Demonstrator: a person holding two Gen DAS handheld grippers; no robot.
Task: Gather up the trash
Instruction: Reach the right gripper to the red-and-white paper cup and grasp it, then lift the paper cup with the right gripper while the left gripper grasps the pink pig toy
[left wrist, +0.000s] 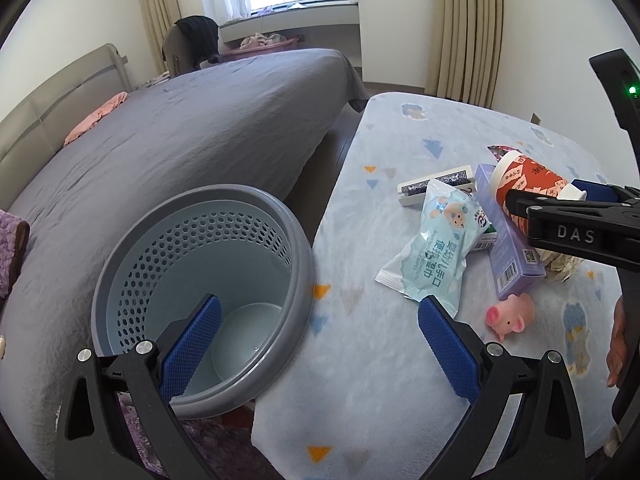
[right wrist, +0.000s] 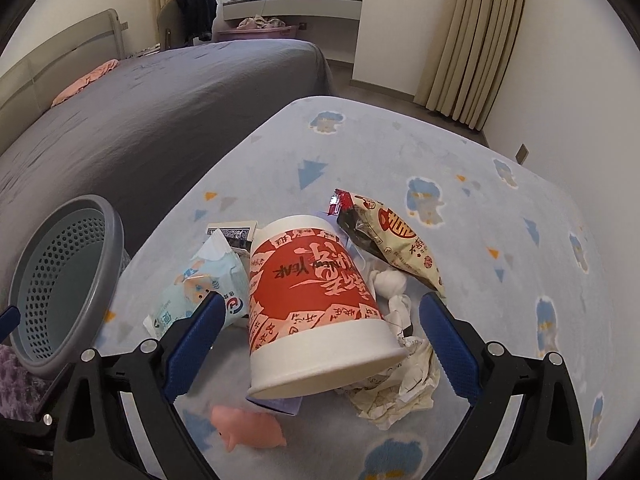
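— Two grippers, what state?
— Both spread wide, empty. My left gripper (left wrist: pixel 320 344) hung by the bin (left wrist: pixel 200 300); my right gripper (right wrist: pixel 320 344) straddled the toppled cup (right wrist: pixel 312 300) on the desk (right wrist: pixel 500 220), its length running away from me.

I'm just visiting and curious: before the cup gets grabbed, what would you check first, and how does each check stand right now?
1. Right gripper open: ok.
2. Red-and-white cup between its fingers: ok, though not yet clamped.
3. Cup clear of the crumpled paper: not ok, they touch.
4. Waste basket empty and open: ok.
5. Left gripper clear of the cup: ok, open near the basket.
6. Cup empty inside: cannot tell.
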